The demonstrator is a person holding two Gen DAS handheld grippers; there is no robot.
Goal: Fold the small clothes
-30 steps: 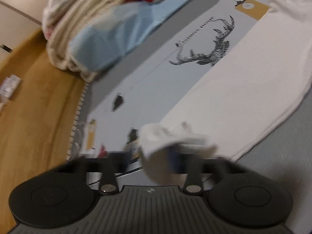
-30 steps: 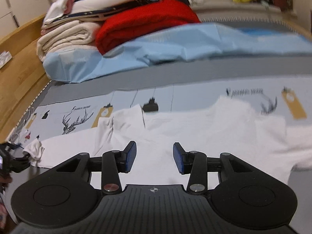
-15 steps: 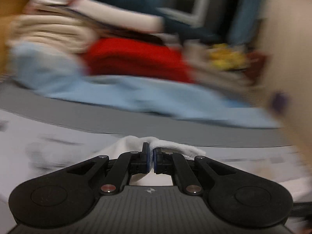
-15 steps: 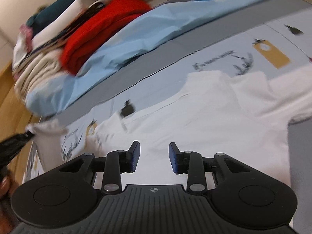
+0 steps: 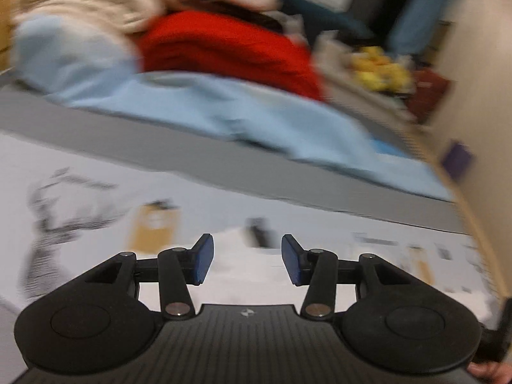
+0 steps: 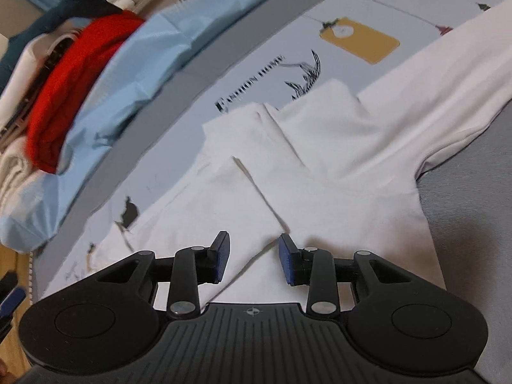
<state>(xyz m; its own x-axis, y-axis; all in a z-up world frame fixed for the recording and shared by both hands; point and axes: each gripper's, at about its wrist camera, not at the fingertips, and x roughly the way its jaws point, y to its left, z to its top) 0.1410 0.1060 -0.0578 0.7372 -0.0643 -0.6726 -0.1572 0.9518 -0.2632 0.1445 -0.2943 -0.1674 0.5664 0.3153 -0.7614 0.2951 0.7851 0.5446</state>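
A white long-sleeved top lies flat on a printed bedsheet, with one sleeve folded across its body. My right gripper hovers low over the edge of that folded sleeve, jaws partly apart and no cloth between the pads. The left wrist view is blurred. In it my left gripper is above the white top with its jaws opening and nothing between them. One blue-padded finger of the left gripper shows at the left edge of the right wrist view.
Behind the top lie a crumpled light blue sheet, a red blanket and cream towels. Yellow plush toys sit further back. A wooden frame borders the bed's left side, and grey cover lies to the right.
My left gripper carried the white sleeve end across and let it go, its jaws coming apart. The sleeve now rests on the top. My right gripper sank closer and rolled.
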